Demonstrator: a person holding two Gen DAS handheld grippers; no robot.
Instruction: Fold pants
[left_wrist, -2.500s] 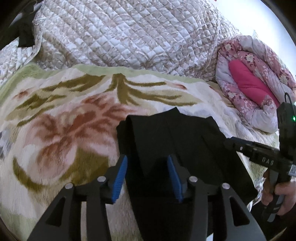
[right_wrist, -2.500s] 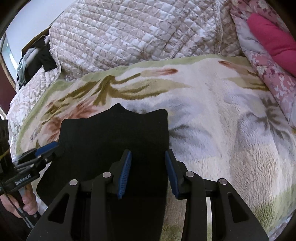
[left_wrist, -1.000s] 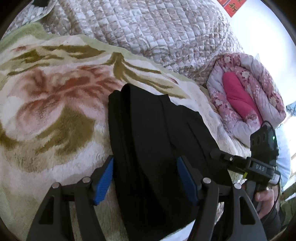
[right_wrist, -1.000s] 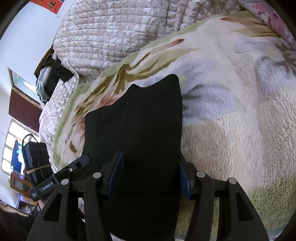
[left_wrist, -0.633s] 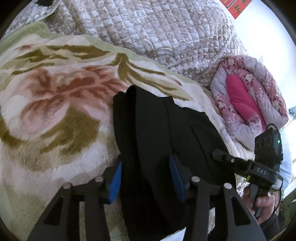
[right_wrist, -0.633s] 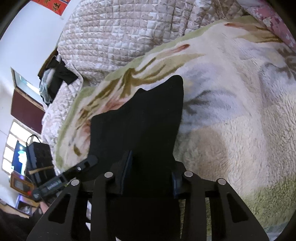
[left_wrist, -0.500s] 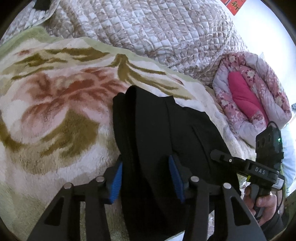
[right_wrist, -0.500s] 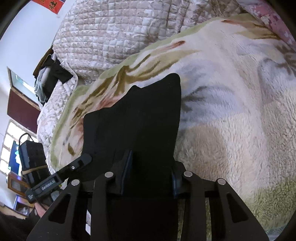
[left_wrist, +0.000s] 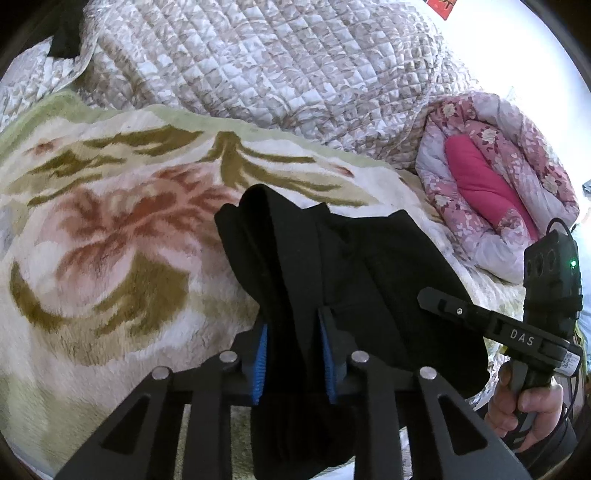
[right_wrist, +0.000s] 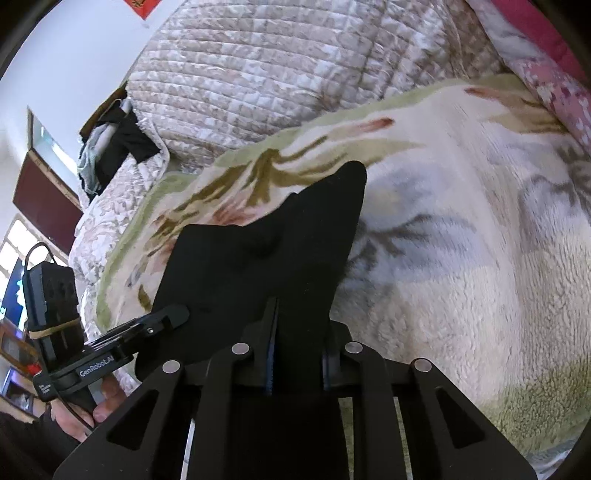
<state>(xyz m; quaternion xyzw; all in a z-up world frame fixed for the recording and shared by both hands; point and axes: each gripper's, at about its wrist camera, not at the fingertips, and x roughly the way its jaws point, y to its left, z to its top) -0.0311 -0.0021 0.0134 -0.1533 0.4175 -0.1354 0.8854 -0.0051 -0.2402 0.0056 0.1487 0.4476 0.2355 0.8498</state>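
The black pants (left_wrist: 332, 258) lie folded on a floral fleece blanket (left_wrist: 92, 240), their far end pointing at the quilt. My left gripper (left_wrist: 293, 328) is shut on the near left edge of the pants, its blue pads pressing the cloth. My right gripper (right_wrist: 297, 332) is shut on the near right edge of the pants (right_wrist: 266, 258). Each gripper shows in the other's view: the right one (left_wrist: 428, 295) at the right, the left one (right_wrist: 177, 314) at the left. The near end of the pants is lifted off the blanket.
A beige quilted bedspread (left_wrist: 277, 74) is bunched behind the blanket. A rolled pink floral quilt (left_wrist: 491, 184) lies at the right. Dark clothes (right_wrist: 118, 144) hang at the far left. The blanket (right_wrist: 461, 221) spreads to the right of the pants.
Both grippers went from open around the pants' near edge to shut on it. The near end of the pants has risen a little since.
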